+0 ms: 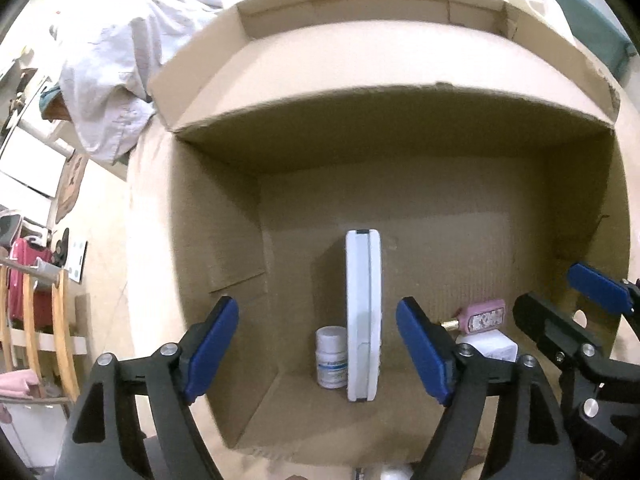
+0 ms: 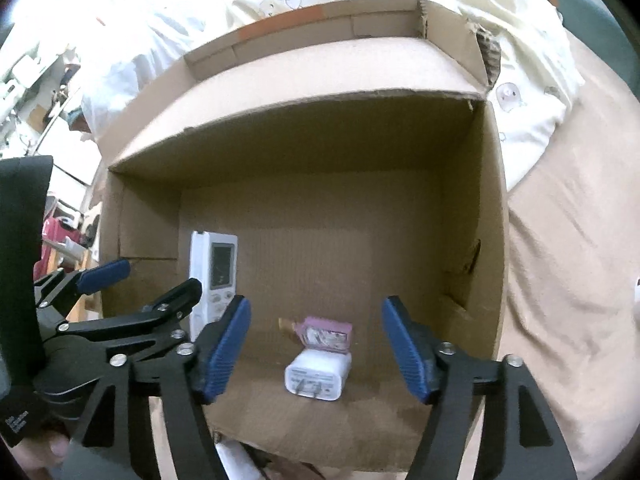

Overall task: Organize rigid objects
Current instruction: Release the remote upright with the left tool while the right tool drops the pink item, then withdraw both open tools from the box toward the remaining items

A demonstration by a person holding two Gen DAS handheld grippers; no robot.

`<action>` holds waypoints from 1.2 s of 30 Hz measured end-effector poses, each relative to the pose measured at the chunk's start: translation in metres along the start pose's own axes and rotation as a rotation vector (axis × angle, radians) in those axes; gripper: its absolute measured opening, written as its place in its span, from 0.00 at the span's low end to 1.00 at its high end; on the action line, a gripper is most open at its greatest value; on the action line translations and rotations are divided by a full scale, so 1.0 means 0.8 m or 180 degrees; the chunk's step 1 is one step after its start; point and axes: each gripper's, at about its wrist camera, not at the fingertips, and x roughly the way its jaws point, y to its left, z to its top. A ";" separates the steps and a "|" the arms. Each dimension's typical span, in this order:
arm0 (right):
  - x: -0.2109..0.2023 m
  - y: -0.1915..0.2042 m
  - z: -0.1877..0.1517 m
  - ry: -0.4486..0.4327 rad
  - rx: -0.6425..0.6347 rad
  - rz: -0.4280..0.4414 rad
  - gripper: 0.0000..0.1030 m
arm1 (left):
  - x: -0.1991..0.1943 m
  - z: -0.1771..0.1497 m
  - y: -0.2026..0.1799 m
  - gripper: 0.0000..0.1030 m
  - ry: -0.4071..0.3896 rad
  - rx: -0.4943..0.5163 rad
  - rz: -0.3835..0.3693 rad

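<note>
An open cardboard box (image 1: pixel 400 140) (image 2: pixel 320 140) lies below both grippers. On its floor a white remote control (image 1: pixel 362 312) (image 2: pixel 214 276) stands on its long edge, and a white pill bottle (image 1: pixel 331 356) stands upright against its left side. To the right lie a pink perfume bottle (image 1: pixel 482 316) (image 2: pixel 324 330) and, touching it, a white charger plug (image 1: pixel 494 346) (image 2: pixel 318 376). My left gripper (image 1: pixel 316 304) (image 2: pixel 152 276) hangs open above the remote and the bottle. My right gripper (image 2: pixel 316 304) (image 1: pixel 560 292) hangs open above the plug and the perfume. Neither one holds anything.
The box rests on a bed with a beige sheet (image 2: pixel 568 280), its flaps folded outward. Cream printed bedding (image 2: pixel 520 92) and a pale shirt (image 1: pixel 116 64) lie behind it. A wooden rack with pink cloth (image 1: pixel 36 304) stands off the bed on the left.
</note>
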 end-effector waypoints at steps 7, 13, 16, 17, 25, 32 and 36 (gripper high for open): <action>-0.015 0.003 0.001 -0.0137 -0.0037 0.0048 0.96 | -0.020 -0.025 0.023 0.77 -0.0007 -0.0035 -0.0036; -0.018 0.003 0.004 -0.0160 0.0000 0.0086 0.96 | -0.032 -0.036 0.030 0.77 -0.0066 -0.0027 -0.0046; -0.025 0.001 0.001 -0.0183 0.0015 0.0100 0.96 | -0.039 -0.043 0.033 0.77 -0.0091 -0.0032 -0.0065; -0.026 0.001 0.000 -0.0189 0.0016 0.0103 0.96 | -0.041 -0.045 0.035 0.77 -0.0100 -0.0025 -0.0073; -0.042 0.004 -0.015 -0.0213 0.0057 0.0166 0.96 | -0.047 -0.061 0.062 0.77 -0.0126 -0.0078 -0.0120; -0.066 0.015 -0.038 -0.0246 -0.0041 0.0175 0.96 | -0.067 -0.090 0.078 0.77 -0.0177 -0.0135 -0.0197; -0.071 0.016 -0.054 -0.0226 -0.0041 0.0182 0.96 | -0.072 -0.110 0.090 0.77 -0.0169 -0.0187 -0.0268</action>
